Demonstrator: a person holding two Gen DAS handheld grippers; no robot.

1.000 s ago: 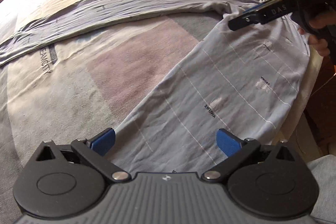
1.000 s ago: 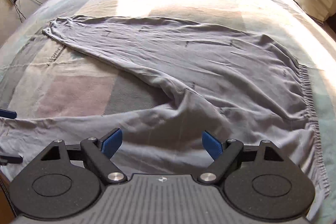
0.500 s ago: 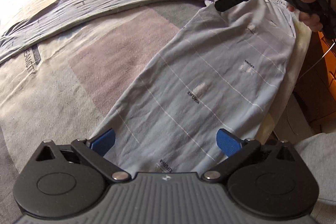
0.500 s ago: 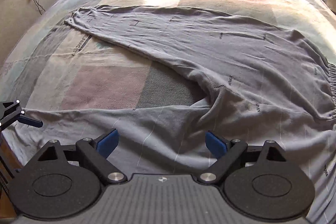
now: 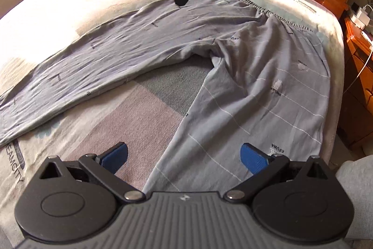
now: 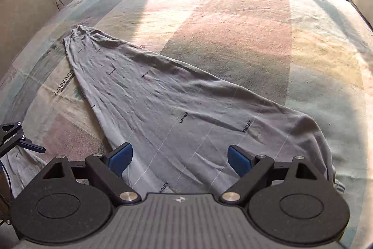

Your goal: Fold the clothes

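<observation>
Both jaws stand wide open, holding nothing; between them lie soft, limp trousers [image 5: 268, 95], best pinched at the hem.

Grey trousers [image 5: 233, 67] with thin white lines lie flat on the bed, legs spread apart.

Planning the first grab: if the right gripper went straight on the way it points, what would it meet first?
Most likely the grey trousers: the open right gripper points down at the upper leg's cloth near the waist, nothing between. Depth is unclear.
</observation>
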